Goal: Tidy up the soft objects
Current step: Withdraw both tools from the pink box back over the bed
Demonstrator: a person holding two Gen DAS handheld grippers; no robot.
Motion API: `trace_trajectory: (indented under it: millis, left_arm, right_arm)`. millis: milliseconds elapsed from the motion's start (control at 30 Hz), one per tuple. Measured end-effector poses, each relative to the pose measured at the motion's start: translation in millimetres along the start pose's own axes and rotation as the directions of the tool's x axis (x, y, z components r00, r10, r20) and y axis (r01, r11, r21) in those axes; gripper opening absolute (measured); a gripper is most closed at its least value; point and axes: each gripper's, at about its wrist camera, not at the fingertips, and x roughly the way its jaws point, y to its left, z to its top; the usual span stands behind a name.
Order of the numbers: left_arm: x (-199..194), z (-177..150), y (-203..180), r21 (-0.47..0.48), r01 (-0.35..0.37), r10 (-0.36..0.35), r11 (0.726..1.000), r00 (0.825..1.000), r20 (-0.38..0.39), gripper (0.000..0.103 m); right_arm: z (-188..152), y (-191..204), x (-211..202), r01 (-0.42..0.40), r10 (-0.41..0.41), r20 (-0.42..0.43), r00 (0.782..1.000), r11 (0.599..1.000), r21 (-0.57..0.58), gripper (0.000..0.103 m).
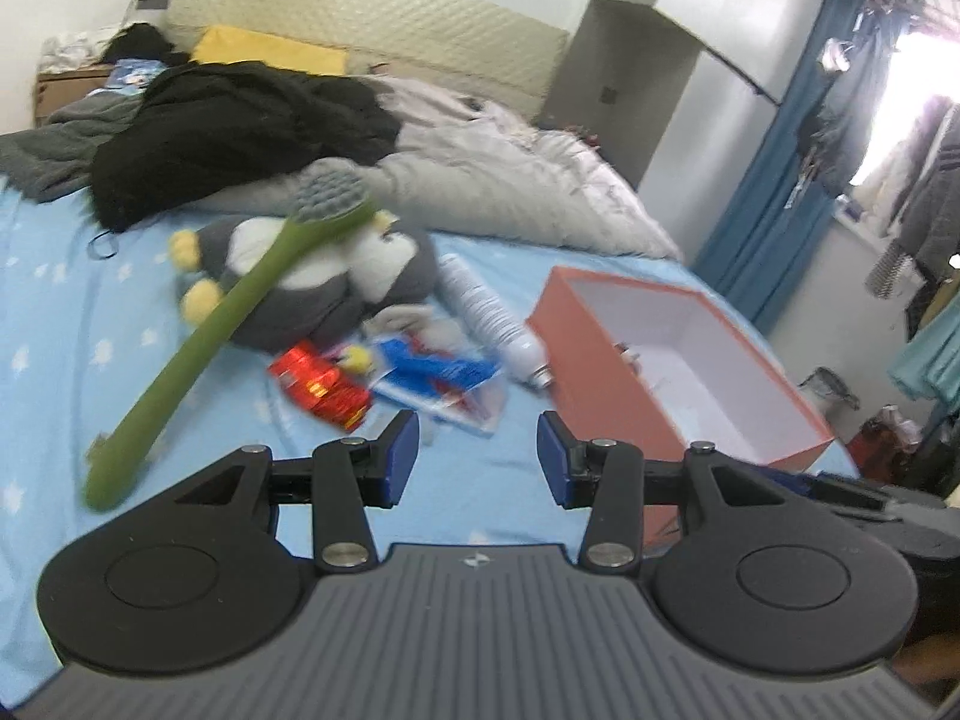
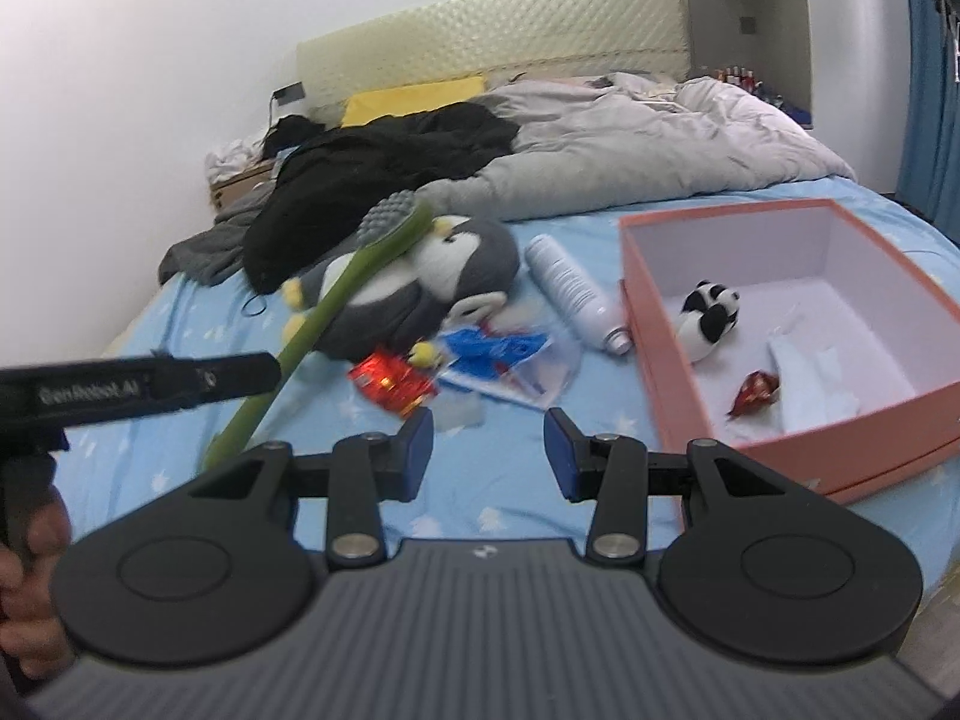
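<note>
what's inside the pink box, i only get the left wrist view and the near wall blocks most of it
Observer: The right wrist view looks down into the pink box. A small panda plush lies near its left inner wall.
Operator: anything else in there
Observer: Yes, a red foil wrapper sits toward the front, beside some pale blue crumpled material.
Operator: are the right tongs holding anything
Observer: No, the right tongs are open and empty above the blue sheet, in front of the grey penguin plush.
</note>
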Motion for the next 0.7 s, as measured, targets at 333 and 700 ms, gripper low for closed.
trace_trajectory:
  millis: [333,700]
  left_arm:
    - [12.9,-25.1,23.0,-0.061,-0.047,0.045,0.997,0.999,-0.03,0.05]
    - [96.2,-25.8,59.3,-0.156,-0.081,0.065,0.984,0.992,-0.109,0.051]
  right_arm:
    - [-25.0,13.2,14.8,-0.018,0.017,-0.07,0.997,1.0,-0.024,0.044]
    - [-27.7,10.1,80.3,-0.045,0.035,-0.159,0.987,0.997,-0.06,0.048]
